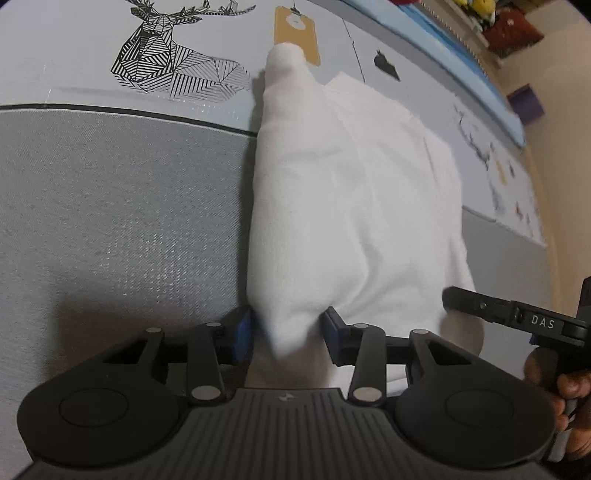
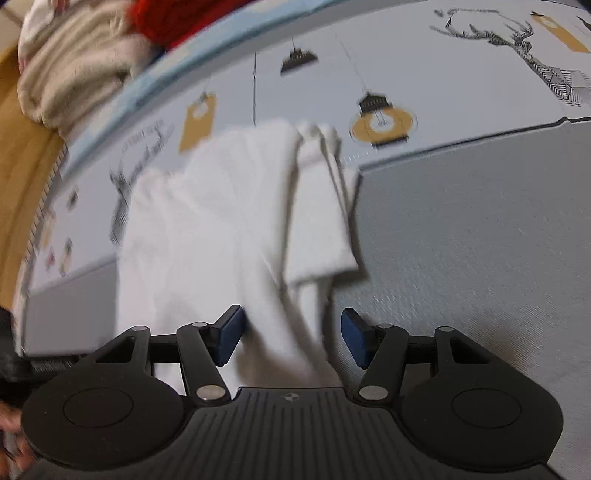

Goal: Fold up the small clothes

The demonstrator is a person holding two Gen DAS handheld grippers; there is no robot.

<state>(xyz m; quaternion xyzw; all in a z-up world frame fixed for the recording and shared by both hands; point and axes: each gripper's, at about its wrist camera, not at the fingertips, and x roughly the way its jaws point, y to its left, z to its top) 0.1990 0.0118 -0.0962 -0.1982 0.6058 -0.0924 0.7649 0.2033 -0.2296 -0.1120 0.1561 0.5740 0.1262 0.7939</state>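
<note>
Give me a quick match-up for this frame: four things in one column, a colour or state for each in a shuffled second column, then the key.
Things:
1. white garment
2. deer print
3. right gripper
4. knitted item

Colour or state:
A. red, at the far edge of the bed
B. jaws apart, cloth between them, pads not pressing
C. black line pattern on the pale cover
D. partly folded, lying on the grey and pale cover

Pairs: 1-D, 2-C, 3-B, 4-A
</note>
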